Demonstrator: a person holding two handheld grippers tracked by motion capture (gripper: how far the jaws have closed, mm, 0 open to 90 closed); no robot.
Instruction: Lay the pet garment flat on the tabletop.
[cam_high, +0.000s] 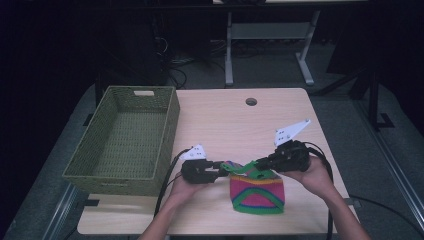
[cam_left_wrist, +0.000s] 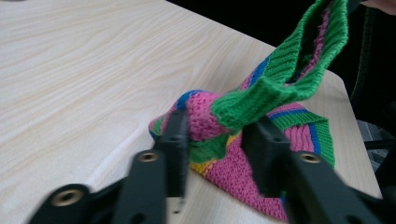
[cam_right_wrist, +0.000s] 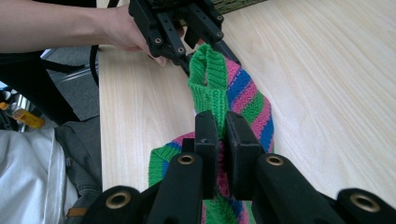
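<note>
The knitted hat (cam_high: 257, 192) lies near the front edge of the counter (cam_high: 225, 120), right of centre, its lower part flat on the wood and its green ribbed cuff lifted between the two tools. A narrow strip of bare wood separates it from the front edge, and more lies between it and the right edge; behind it the counter is open wood back to the round cable hole (cam_high: 251, 101).

The hat is striped in pink, green, blue and yellow, with arched bands across the flat part and a wide green rib at the opening.

The left hand-held gripper (cam_high: 224, 171) reaches in from the left. In the left gripper view its jaws stand one on each side of a bunched pink and green fold of the hat (cam_left_wrist: 224, 116), close against it; whether the pads already press on it I cannot tell. The right hand-held gripper (cam_high: 260, 163) comes from the right, and the right gripper view shows its jaws pressed together on the hat's (cam_right_wrist: 233, 93) pink knit below the cuff, which stretches up toward the other tool (cam_right_wrist: 194, 49).

The high view alone takes in the green woven basket (cam_high: 122, 140), which sits on the left part of the counter, well apart from the hat. Beyond the back edge stand grey table legs (cam_high: 229, 50) on a dark floor.
</note>
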